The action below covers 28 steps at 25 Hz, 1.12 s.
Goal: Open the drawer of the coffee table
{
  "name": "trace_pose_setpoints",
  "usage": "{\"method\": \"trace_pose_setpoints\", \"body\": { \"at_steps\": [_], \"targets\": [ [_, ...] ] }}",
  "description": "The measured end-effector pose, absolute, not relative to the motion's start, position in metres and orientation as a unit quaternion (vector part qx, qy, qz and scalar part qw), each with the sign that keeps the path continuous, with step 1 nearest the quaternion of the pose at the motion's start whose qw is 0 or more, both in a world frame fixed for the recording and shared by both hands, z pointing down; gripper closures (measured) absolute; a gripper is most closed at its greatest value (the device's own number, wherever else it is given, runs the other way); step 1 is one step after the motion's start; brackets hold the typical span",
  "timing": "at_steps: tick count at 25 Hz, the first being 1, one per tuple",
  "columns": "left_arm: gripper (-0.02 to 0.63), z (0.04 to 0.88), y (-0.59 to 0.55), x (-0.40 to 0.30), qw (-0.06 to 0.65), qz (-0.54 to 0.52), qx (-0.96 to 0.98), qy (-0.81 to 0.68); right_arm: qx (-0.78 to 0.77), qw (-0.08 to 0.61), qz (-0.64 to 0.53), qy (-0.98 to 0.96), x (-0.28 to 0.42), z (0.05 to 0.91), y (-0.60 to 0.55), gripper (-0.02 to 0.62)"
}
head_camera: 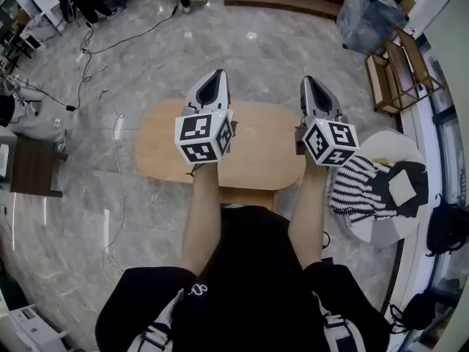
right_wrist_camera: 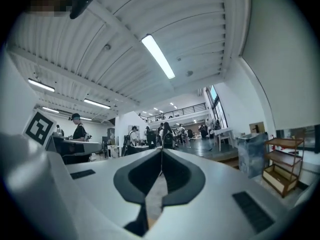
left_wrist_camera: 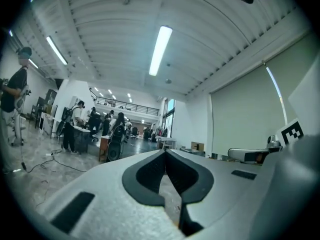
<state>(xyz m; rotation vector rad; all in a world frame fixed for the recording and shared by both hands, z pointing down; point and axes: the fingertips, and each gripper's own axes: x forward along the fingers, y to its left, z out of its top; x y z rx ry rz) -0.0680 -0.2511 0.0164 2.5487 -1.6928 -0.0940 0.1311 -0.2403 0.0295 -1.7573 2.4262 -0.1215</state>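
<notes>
The coffee table (head_camera: 256, 160) is an oval light-wood top on the grey floor, straight below me in the head view. Its drawer front (head_camera: 249, 195) shows as a wooden strip at the near edge, partly behind my arms. Both grippers are held up high above the table, side by side, pointing level across the room. My left gripper (head_camera: 215, 81) (left_wrist_camera: 165, 151) is shut with nothing in it. My right gripper (head_camera: 311, 83) (right_wrist_camera: 161, 150) is shut and empty too. Neither touches the table.
A round white stool (head_camera: 381, 222) with striped and black cloth stands right of the table. A wooden shelf (head_camera: 399, 72) and a wrapped bin (head_camera: 370, 6) are at the back right. Cables (head_camera: 95, 50) trail over the floor on the left, beside a dark low table (head_camera: 31, 167). People stand at desks across the room (left_wrist_camera: 80, 126).
</notes>
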Motion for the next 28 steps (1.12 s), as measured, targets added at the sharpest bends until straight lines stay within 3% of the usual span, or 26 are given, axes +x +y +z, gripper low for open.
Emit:
{"method": "trace_pose_setpoints", "body": {
  "at_steps": [28],
  "targets": [
    [0.597,0.003,-0.238,-0.040,0.000,-0.025,0.848,-0.529,-0.577,0.044,0.019,0.815,0.130,0.010,-0.221,0.583]
  ]
}}
